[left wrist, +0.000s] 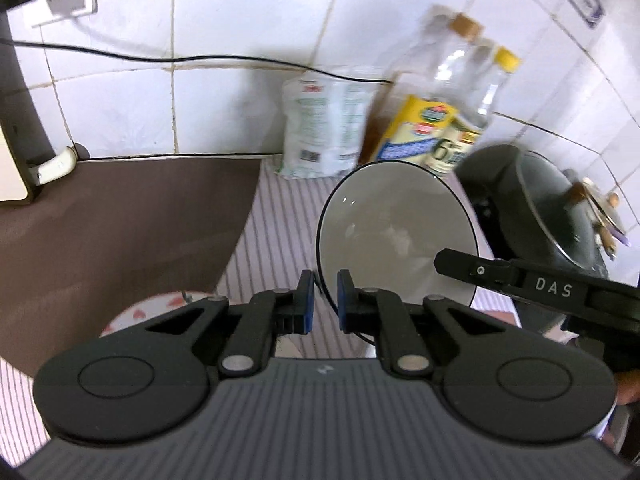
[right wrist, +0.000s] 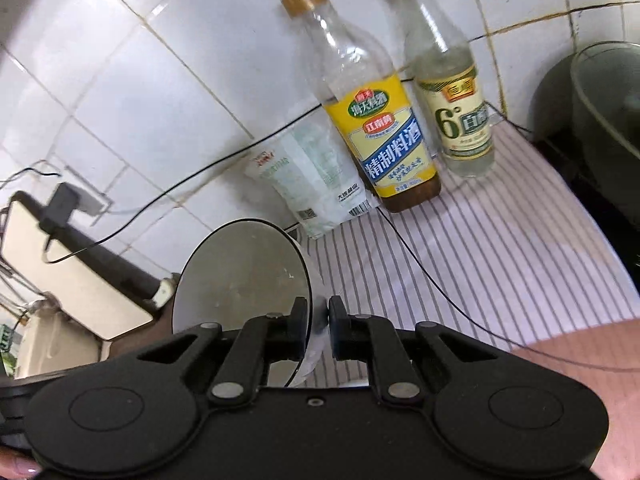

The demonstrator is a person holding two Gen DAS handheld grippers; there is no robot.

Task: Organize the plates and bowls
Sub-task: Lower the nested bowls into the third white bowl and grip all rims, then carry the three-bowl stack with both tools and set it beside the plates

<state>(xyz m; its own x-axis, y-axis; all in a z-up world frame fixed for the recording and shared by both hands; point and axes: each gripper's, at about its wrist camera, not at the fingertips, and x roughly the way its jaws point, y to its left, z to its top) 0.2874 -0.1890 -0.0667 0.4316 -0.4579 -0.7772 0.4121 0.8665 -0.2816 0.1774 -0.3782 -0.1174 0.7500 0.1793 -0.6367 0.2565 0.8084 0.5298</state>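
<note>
Bowl (left wrist: 396,236), grey with a dark rim, hangs tilted above the striped desk (right wrist: 500,248), both tongs, left (left wrist: 322,300) and right (right wrist: 318,320), clamped on opposite rim edges; mid-carry, it likely needs level, matched lowering onto its stack.

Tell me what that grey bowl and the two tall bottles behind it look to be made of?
Grey bowl: probably glazed ceramic, glossy with sharp highlights and a thin dark rim. Yellow-labelled bottle and pale-labelled bottle: clear glass or hard plastic, see-through, shiny; the caps look plastic.
</note>
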